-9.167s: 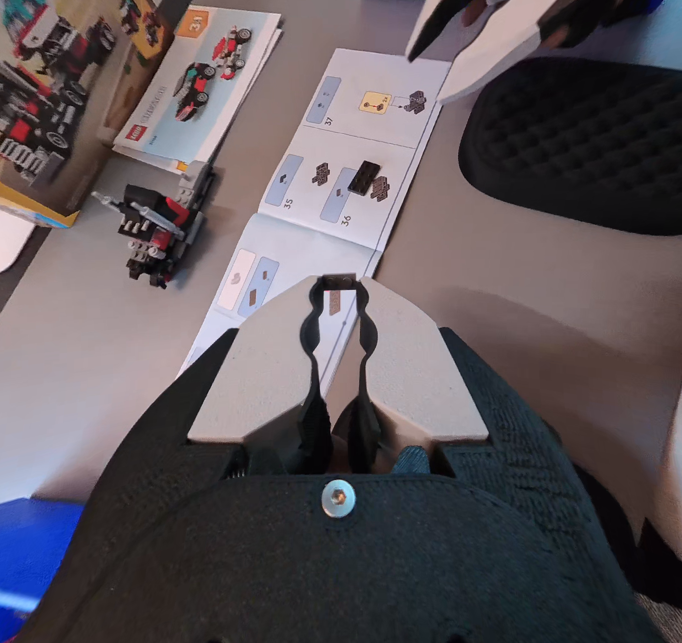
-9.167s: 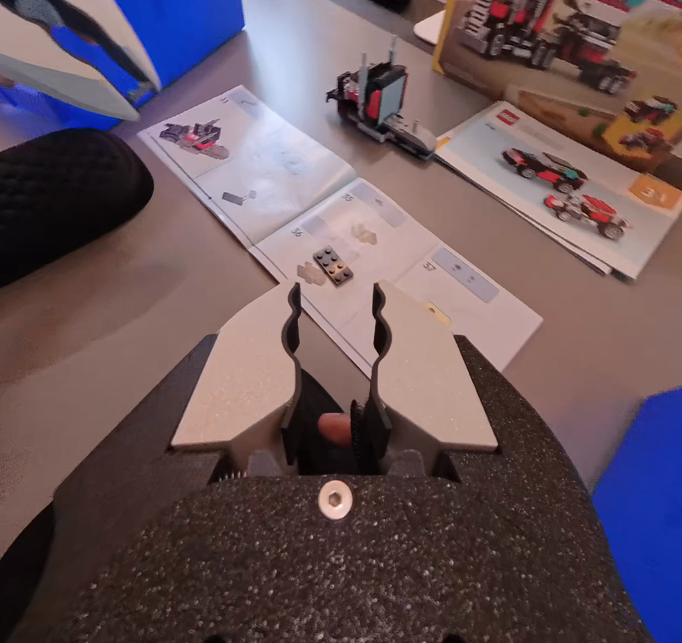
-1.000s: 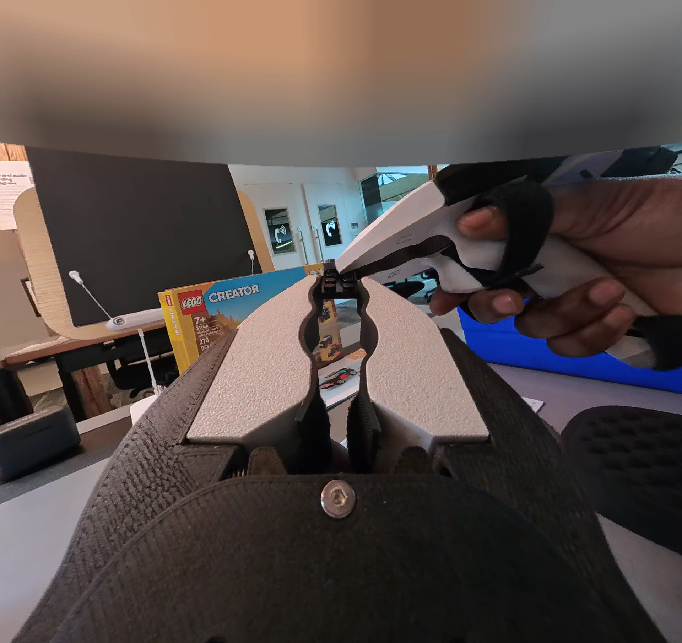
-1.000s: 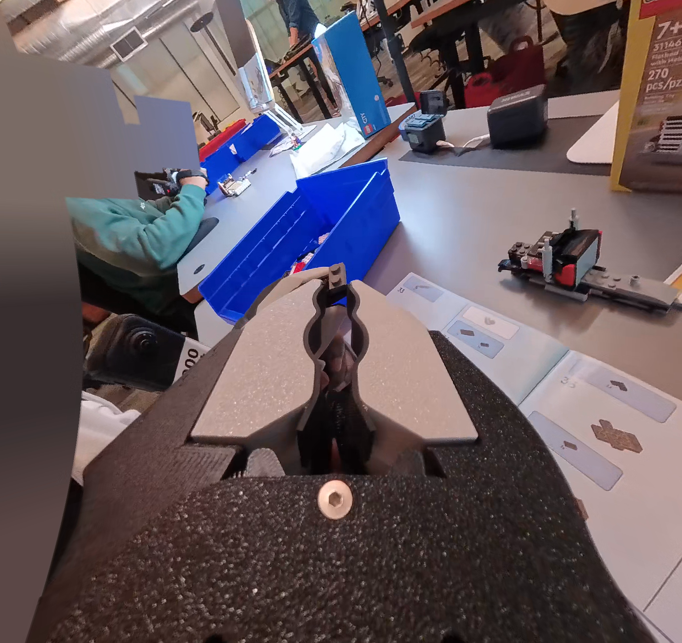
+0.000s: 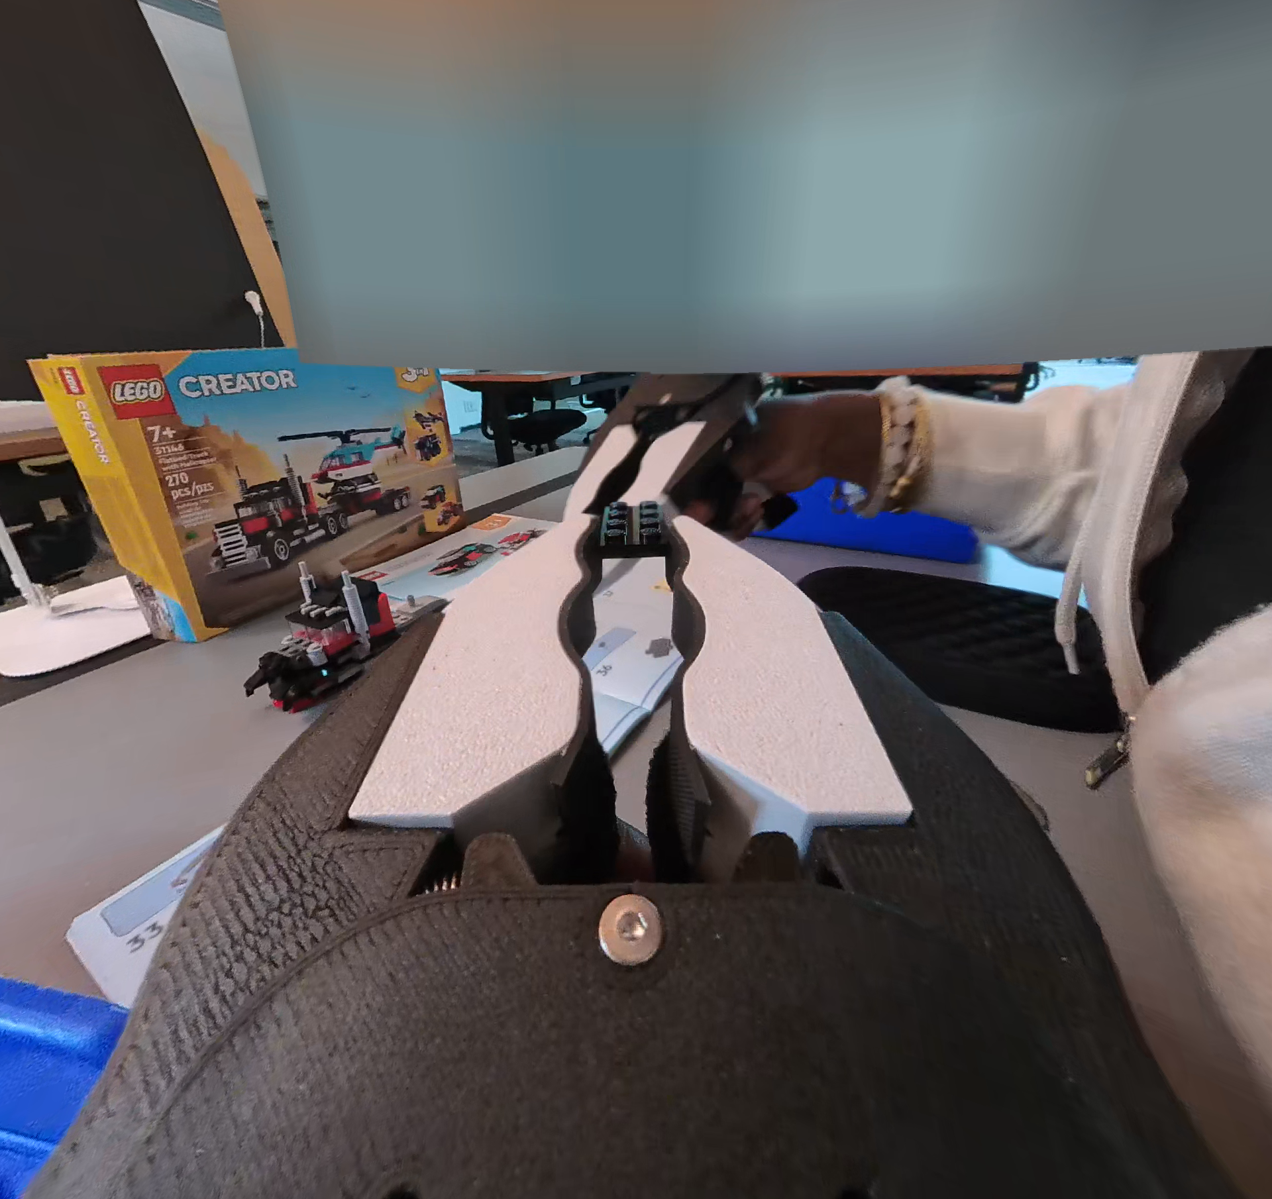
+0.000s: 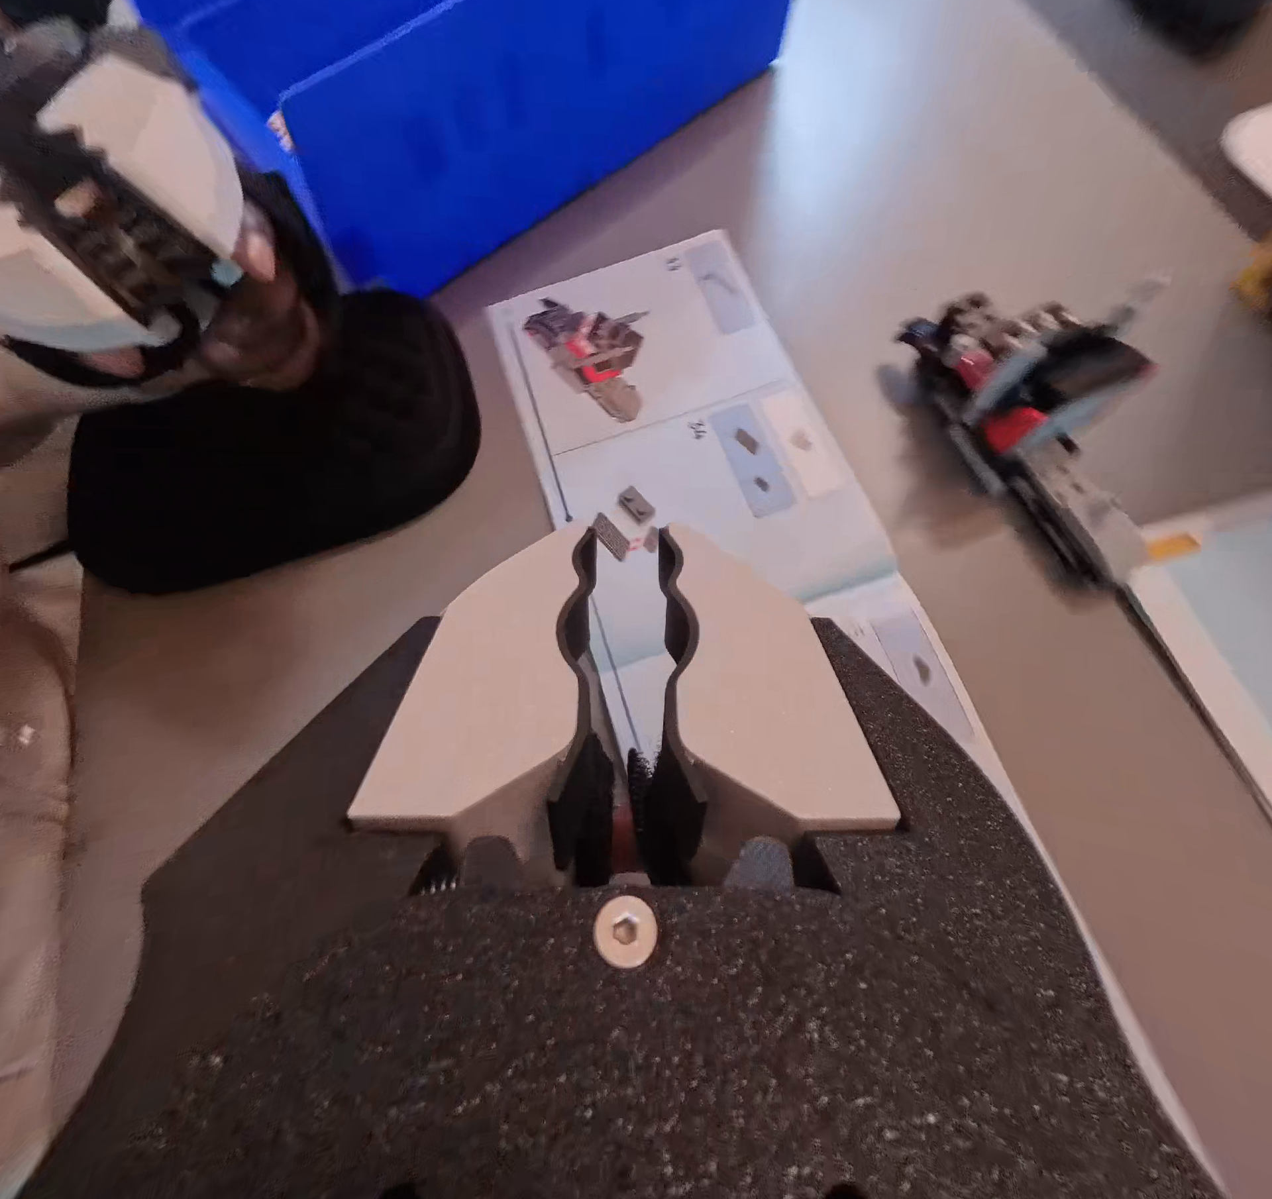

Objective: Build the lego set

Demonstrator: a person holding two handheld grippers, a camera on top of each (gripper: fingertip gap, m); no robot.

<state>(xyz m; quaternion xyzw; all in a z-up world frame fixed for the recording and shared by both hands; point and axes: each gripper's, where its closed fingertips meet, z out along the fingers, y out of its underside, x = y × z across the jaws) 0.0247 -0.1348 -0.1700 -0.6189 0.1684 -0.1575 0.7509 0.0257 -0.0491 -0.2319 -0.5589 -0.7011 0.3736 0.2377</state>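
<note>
1. Grip on the black plate [image 5: 634,530]: the left gripper [image 5: 634,546] pinches this small studded piece between its fingertips, studs facing up and clear of the table [image 5: 172,753], which likely keeps the top free for another part.
2. Right gripper [image 6: 625,536] hovers with its jaws narrowly parted and nothing between them, tips over the open instruction booklet [image 6: 688,409], where small loose grey pieces [image 6: 623,526] lie; it seems poised to pick one.
3. Booklet lies flat between the two grippers, so the printed steps stay readable during work.
4. Partly built truck [image 5: 323,643] rests on the table beside the set's box [image 5: 241,478], near but apart from the booklet, waiting for the sub-assembly.
5. Blue bin [image 6: 482,99] stands behind the booklet, probably within reach for parts.
</note>
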